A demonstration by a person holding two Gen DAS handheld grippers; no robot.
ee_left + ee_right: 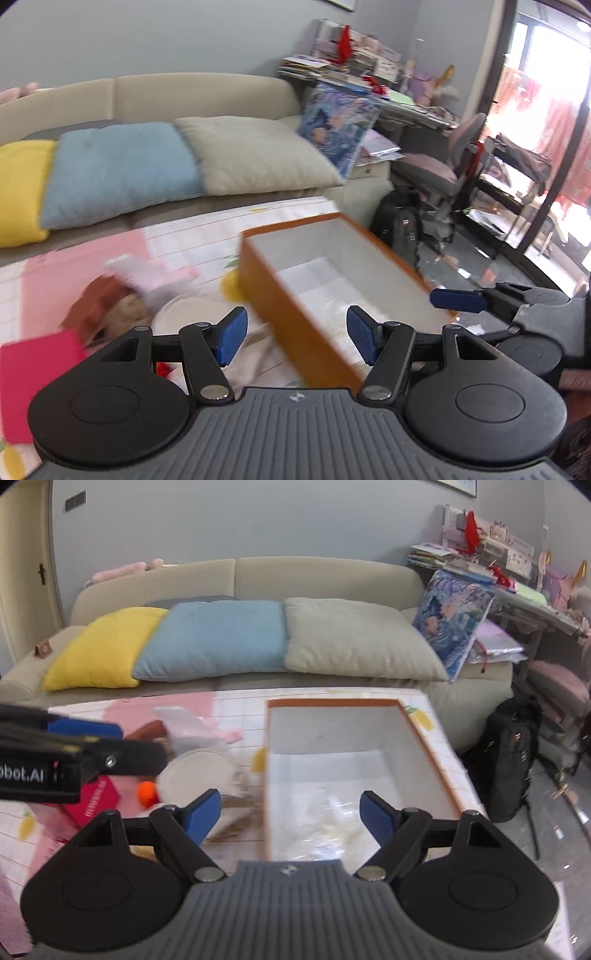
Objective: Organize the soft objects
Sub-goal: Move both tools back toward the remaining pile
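Note:
An orange box [424, 738] with a white inside stands open on the table, and something pale and blurred [332, 823] lies on its floor. My right gripper [291, 814] hovers open above the box's near end, nothing between its pads. My left gripper [297, 338] is open over the box's [280, 314] near left corner, also holding nothing. Left of the box lies a heap: a brown plush [107, 306], pink-white cloth [147, 273], a round cream pad [199, 771], an orange ball [147, 793] and a red packet [33, 373]. Each view catches a finger of the other gripper at its edge.
The table wears a pink-and-white checked cloth [236, 705]. Behind it a beige sofa [314, 576] holds yellow, blue and beige cushions and a blue patterned one [454, 624]. To the right are a cluttered desk [517, 590], a chair [443, 162] and a black backpack [509, 760] on the floor.

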